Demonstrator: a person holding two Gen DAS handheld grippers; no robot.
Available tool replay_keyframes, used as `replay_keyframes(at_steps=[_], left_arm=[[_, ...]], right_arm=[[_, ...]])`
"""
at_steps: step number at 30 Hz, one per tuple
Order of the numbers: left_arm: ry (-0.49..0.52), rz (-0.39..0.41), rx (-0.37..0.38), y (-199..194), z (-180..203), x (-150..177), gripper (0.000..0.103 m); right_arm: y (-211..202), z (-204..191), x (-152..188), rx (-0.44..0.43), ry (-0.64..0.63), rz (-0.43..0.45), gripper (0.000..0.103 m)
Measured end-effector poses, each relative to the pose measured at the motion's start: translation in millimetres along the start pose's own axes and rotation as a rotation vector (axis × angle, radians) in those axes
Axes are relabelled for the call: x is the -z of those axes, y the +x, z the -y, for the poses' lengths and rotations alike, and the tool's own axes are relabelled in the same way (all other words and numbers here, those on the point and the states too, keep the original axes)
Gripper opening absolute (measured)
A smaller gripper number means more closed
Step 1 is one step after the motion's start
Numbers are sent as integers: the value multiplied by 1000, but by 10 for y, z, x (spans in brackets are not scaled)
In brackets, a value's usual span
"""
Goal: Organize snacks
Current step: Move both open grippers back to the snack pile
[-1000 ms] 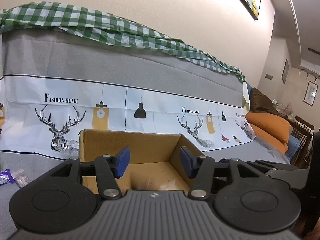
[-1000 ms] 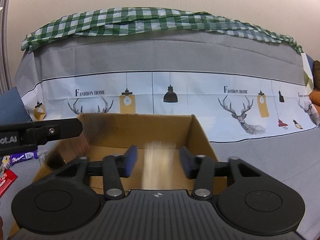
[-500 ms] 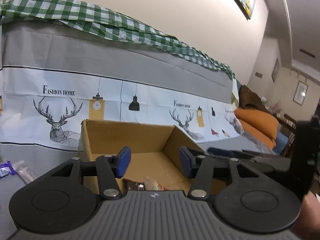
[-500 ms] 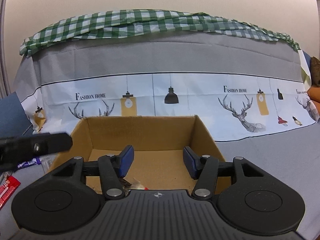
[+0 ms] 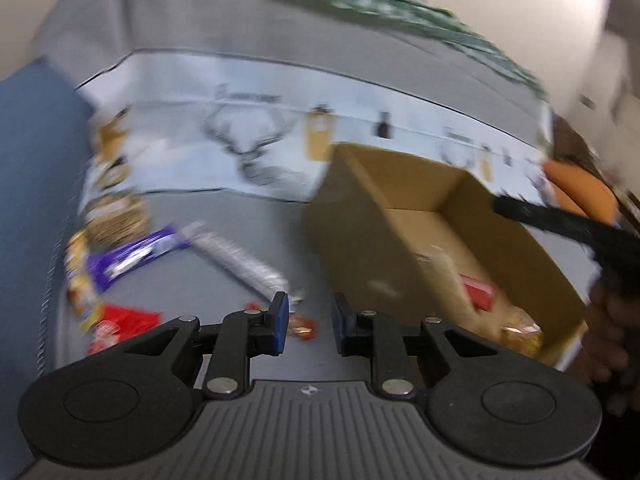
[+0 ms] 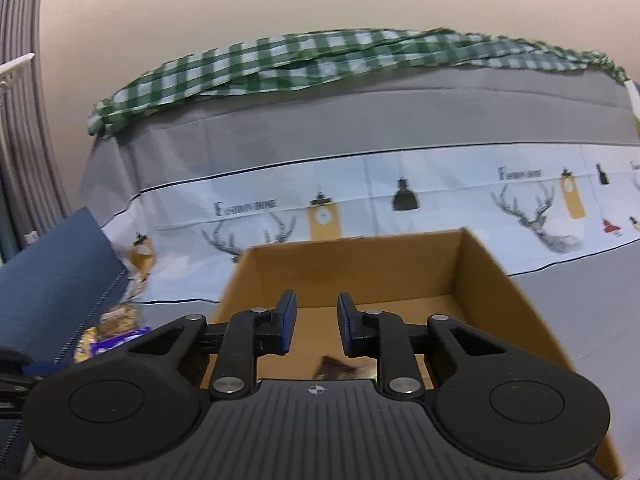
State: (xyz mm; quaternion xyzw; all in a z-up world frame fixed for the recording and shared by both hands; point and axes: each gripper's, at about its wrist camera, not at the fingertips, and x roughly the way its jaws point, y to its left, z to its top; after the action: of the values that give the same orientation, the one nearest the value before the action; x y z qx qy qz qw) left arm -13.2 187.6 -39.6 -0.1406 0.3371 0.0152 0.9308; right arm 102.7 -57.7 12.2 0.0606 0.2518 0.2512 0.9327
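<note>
Snacks lie in two lots: some already in the cardboard box point(image 5: 436, 216), the rest loose on the grey cover point(image 5: 248, 224) to its left. Largest of the loose ones is a long silvery packet point(image 5: 236, 260), its long axis running from upper left down toward the left gripper point(image 5: 307, 322); a purple bar point(image 5: 132, 258) and a red wrapper point(image 5: 124, 322) lie further left, and a small orange-red sweet point(image 5: 303, 326) sits just beyond the fingertips. The left gripper's jaws are closing with nothing between them; the right gripper point(image 6: 317, 326), over the box, is closing too and empty. I judge the left hand nearer the loose pile. Motion blur smears every label, and the box's contents are hard to name
</note>
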Motion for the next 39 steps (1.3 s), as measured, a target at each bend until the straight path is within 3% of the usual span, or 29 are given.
replay_keyframes(at_steps=[7, 17, 24, 26, 30, 34, 39], left_arm=[[-81, -77, -109, 84, -340, 12, 25], [-165, -94, -226, 55, -654, 35, 28], [-194, -125, -278, 95, -774, 42, 29], [-179, -128, -287, 106, -767, 37, 34], [-175, -111, -286, 92, -791, 33, 41], [-195, -119, -304, 95, -867, 36, 43], [-173, -144, -319, 174, -871, 43, 59]], right_arm=[[63, -442, 86, -96, -57, -33, 24], [137, -918, 269, -182, -120, -74, 24], [211, -1508, 509, -237, -290, -109, 24], [285, -1651, 570, -241, -319, -128, 27], [519, -1798, 683, -204, -338, -172, 34], [847, -1826, 773, -96, -335, -241, 51], [1158, -1852, 882, -41, -351, -302, 54]])
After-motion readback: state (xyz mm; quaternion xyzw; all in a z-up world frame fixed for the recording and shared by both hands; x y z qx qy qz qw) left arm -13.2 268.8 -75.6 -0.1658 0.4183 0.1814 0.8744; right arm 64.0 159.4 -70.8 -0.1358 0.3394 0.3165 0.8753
